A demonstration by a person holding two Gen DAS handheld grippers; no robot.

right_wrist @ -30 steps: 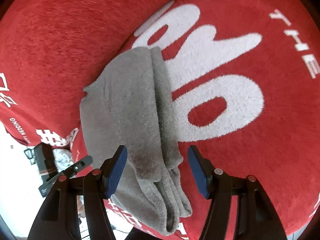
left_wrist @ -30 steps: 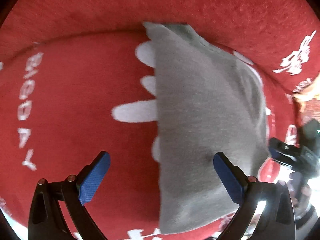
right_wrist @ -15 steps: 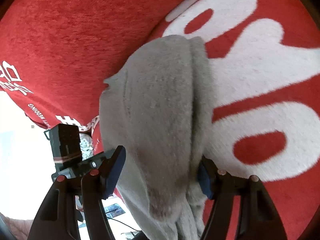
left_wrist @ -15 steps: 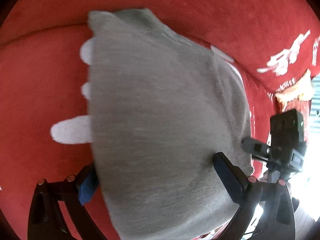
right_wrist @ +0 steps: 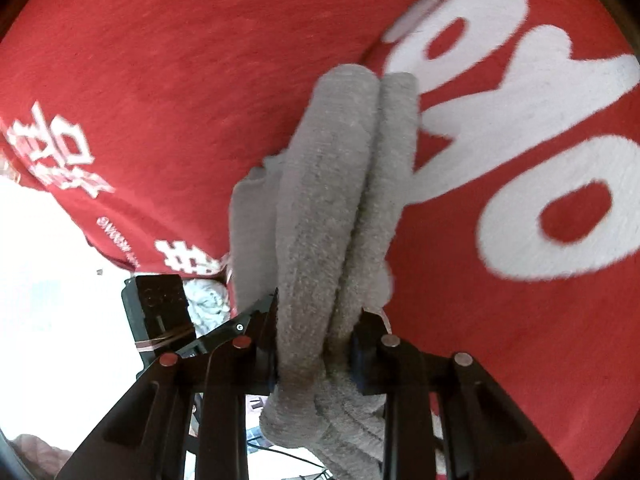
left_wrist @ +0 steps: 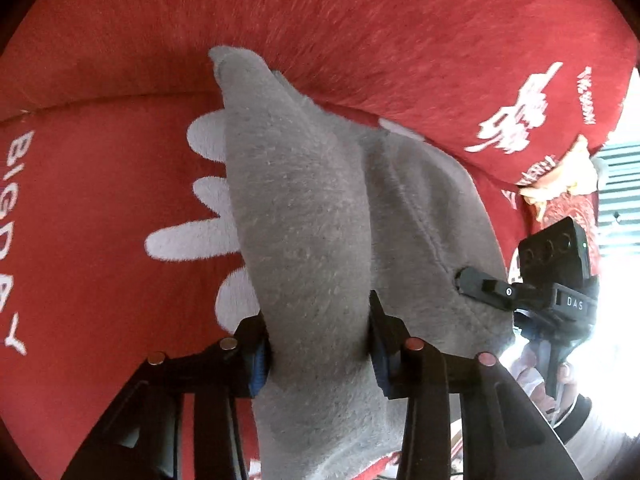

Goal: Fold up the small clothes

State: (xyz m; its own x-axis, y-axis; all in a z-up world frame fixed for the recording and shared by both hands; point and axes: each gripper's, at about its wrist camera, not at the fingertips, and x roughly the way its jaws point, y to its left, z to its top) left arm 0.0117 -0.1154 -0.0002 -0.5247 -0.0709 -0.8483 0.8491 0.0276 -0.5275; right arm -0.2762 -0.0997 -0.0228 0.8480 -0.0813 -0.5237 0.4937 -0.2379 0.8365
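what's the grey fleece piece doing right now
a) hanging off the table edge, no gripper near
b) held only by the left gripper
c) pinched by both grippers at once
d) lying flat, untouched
c: the left gripper and the right gripper each have their pads pressed into the grey fleece piece, bunching it over the red blanket.

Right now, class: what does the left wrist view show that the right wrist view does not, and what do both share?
Only the left wrist view: the BIGDAY lettering on the red blanket, and the right hand-held gripper from the side.

Only the right wrist view: the large white letters, and the bunched layers of the grey garment.

Both: that garment on the blanket, with each gripper, including the left hand-held gripper, having just closed and now clamped on it.
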